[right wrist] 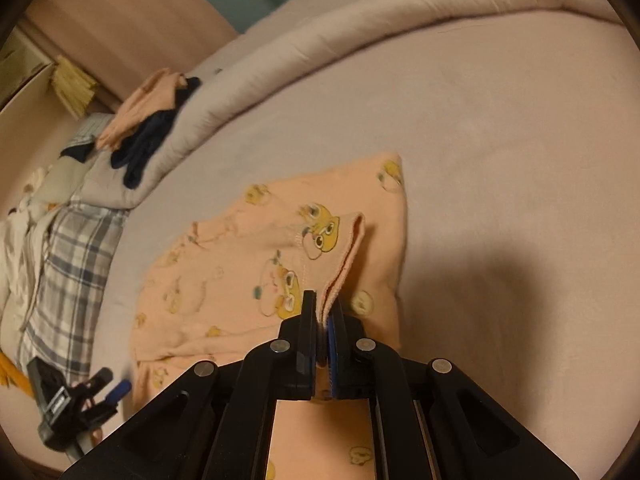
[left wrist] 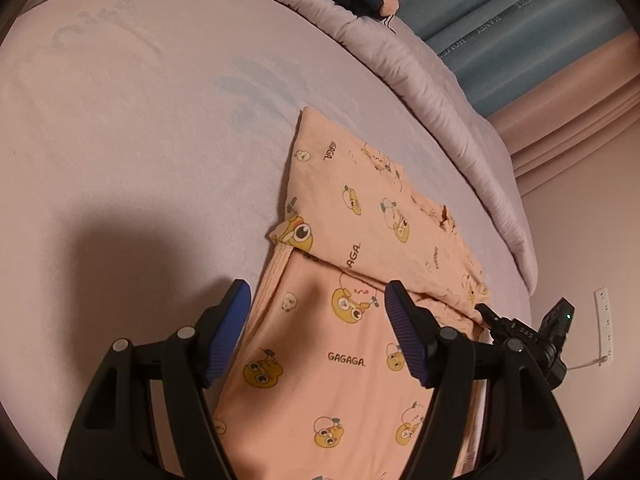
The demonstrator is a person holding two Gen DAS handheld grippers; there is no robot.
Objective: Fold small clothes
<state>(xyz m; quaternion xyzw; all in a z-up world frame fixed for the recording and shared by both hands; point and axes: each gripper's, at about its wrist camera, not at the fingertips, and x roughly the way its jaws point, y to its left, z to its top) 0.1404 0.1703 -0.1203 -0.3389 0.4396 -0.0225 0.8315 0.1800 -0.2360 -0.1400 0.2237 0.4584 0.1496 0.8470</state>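
The peach garment (left wrist: 360, 280) printed with yellow cartoon faces and the word "GAGAGA" lies on the pale bed sheet (left wrist: 140, 160), its far part folded over onto the near part so that a fold edge runs across it. From the right wrist view, the garment (right wrist: 240, 280) has one ribbed hem lifted off the rest.

The right gripper (right wrist: 323, 320) is clamped tight on that ribbed hem, its jaws pressed together with the cloth between them. The left gripper (left wrist: 318, 320) hangs over the near part of the garment with its blue pads (left wrist: 228, 332) spread wide and nothing between them; whether they touch the cloth I cannot tell.

Past the garment a rolled quilt (left wrist: 420, 80) lines the bed's edge, with a dark and peach pile of clothes (right wrist: 152, 124) on it. A plaid pillow (right wrist: 68, 280) sits at the bed's end.
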